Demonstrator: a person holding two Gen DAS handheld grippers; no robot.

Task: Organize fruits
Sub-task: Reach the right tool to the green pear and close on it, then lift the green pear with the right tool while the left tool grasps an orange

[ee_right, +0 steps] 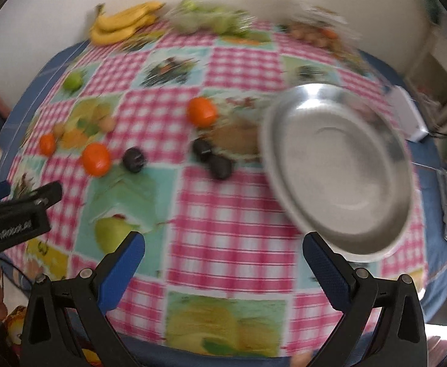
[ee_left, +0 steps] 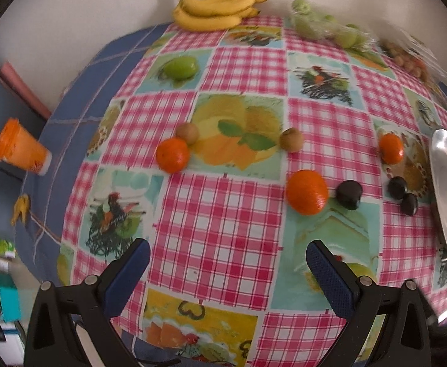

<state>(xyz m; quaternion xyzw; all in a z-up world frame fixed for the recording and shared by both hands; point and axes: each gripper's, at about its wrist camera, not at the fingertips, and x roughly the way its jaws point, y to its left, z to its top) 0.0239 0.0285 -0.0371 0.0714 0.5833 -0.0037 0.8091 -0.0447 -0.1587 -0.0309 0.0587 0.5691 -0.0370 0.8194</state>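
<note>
On the checked tablecloth lie three oranges [ee_left: 307, 191] [ee_left: 172, 155] [ee_left: 391, 148], two brown kiwis [ee_left: 291, 140] [ee_left: 187, 133], three dark plums [ee_left: 349, 194] [ee_left: 397, 187] [ee_left: 409, 203] and a green apple [ee_left: 179, 68]. A steel plate [ee_right: 336, 165] stands bare at the right, its rim [ee_left: 446, 189] showing in the left wrist view. My left gripper [ee_left: 228, 261] hangs open above the near cloth, short of the nearest orange. My right gripper [ee_right: 223, 253] is open too, its right finger [ee_right: 324, 263] just before the plate's near rim. The right view is blurred.
Bananas [ee_left: 217, 10], a bag of green fruit [ee_left: 324, 24] and a bag of small brown fruit [ee_left: 407, 55] lie along the far edge by the wall. An orange cup [ee_left: 21, 146] stands off the table at left. The left gripper's body [ee_right: 15, 214] shows in the right view.
</note>
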